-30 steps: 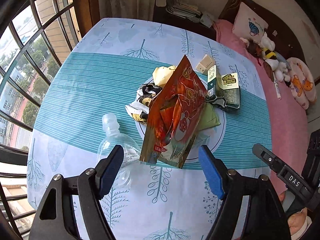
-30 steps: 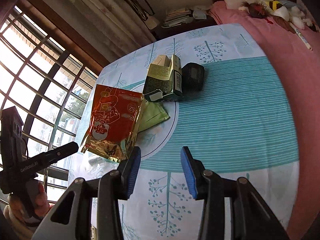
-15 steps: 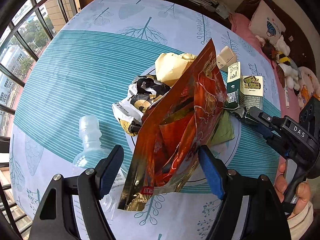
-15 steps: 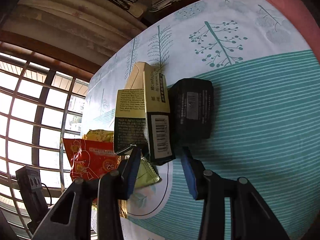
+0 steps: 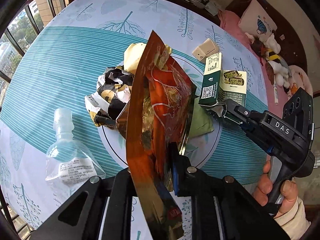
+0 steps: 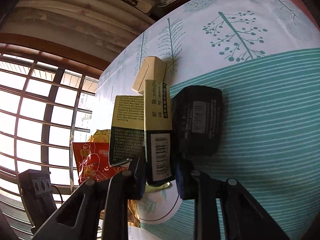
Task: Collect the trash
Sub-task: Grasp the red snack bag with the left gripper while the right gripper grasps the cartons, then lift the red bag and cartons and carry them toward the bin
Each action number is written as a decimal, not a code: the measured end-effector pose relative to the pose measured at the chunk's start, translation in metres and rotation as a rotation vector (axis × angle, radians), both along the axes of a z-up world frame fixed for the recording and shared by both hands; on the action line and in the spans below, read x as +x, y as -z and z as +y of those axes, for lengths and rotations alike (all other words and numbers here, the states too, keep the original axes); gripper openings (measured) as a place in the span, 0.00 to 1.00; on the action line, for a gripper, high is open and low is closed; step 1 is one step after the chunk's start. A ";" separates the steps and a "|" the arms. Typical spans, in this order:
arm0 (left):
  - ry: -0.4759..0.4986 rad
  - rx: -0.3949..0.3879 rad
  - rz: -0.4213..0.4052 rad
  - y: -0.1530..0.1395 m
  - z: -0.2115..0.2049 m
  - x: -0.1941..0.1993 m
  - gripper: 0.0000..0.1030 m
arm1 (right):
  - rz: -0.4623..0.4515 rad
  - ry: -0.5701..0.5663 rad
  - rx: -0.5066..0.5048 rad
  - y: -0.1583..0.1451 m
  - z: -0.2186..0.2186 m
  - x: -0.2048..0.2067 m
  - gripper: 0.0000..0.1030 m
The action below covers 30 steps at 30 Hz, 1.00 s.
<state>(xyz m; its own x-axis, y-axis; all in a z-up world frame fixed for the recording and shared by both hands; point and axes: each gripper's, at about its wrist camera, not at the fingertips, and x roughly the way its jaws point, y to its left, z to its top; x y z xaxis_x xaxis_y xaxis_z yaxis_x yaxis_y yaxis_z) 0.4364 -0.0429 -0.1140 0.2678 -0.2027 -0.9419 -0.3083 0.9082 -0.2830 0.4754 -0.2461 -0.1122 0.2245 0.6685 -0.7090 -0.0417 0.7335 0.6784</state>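
Note:
My left gripper (image 5: 152, 172) is shut on a red and gold snack bag (image 5: 160, 108), which stands up between its fingers over the white plate (image 5: 208, 148). The bag also shows at the left of the right wrist view (image 6: 90, 162). My right gripper (image 6: 160, 178) is shut on the lower end of a green and cream carton (image 6: 158, 132); in the left wrist view it (image 5: 221, 113) grips the carton (image 5: 220, 84) at the plate's right rim. Crumpled black and white paper (image 5: 110, 92), a yellow wrapper (image 5: 134, 56) and a green sachet (image 5: 201, 120) lie on the plate.
An empty clear plastic bottle (image 5: 64, 150) lies left of the plate. A small cream box (image 5: 206, 49) sits behind the carton. A black box (image 6: 198, 118) lies right of the carton. A pink bed with soft toys (image 5: 274, 60) borders the table's right side.
My left gripper has closed on the snack bag. My right gripper has moved up to the carton and closed on its lower end.

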 end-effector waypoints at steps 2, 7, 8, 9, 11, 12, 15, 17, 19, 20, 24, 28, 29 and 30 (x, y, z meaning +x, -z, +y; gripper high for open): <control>0.007 0.019 -0.021 -0.009 -0.005 -0.005 0.11 | -0.013 -0.008 0.006 -0.006 -0.001 -0.007 0.22; 0.025 0.051 -0.078 -0.037 -0.013 -0.020 0.09 | -0.025 -0.012 0.023 -0.021 -0.009 -0.027 0.22; 0.030 0.058 -0.091 -0.042 -0.015 -0.024 0.09 | -0.025 -0.015 0.024 -0.023 -0.010 -0.033 0.22; 0.039 0.063 -0.101 -0.047 -0.016 -0.027 0.09 | -0.024 -0.021 0.023 -0.025 -0.012 -0.038 0.22; 0.055 0.069 -0.110 -0.055 -0.019 -0.036 0.09 | -0.012 -0.036 0.010 -0.026 -0.013 -0.049 0.22; 0.063 0.070 -0.112 -0.059 -0.017 -0.043 0.09 | -0.007 -0.041 -0.005 -0.025 -0.013 -0.053 0.22; 0.084 0.073 -0.109 -0.066 -0.017 -0.059 0.09 | 0.023 -0.035 -0.023 -0.021 -0.017 -0.067 0.22; 0.091 0.074 -0.103 -0.067 -0.017 -0.067 0.09 | 0.039 -0.036 -0.027 -0.018 -0.019 -0.075 0.22; 0.091 0.070 -0.098 -0.068 -0.016 -0.078 0.09 | 0.049 -0.039 -0.035 -0.016 -0.020 -0.083 0.22; 0.093 0.066 -0.096 -0.069 -0.013 -0.086 0.09 | 0.044 -0.040 -0.041 -0.017 -0.021 -0.087 0.22; 0.115 0.075 -0.108 -0.075 -0.015 -0.101 0.09 | 0.028 -0.050 -0.048 -0.024 -0.022 -0.103 0.22; 0.138 0.085 -0.137 -0.089 -0.014 -0.119 0.09 | 0.019 -0.054 -0.052 -0.032 -0.021 -0.119 0.22; 0.143 0.086 -0.143 -0.092 -0.013 -0.124 0.09 | 0.017 -0.054 -0.049 -0.034 -0.020 -0.124 0.22; 0.148 0.087 -0.151 -0.096 -0.012 -0.128 0.09 | 0.014 -0.052 -0.047 -0.037 -0.020 -0.129 0.22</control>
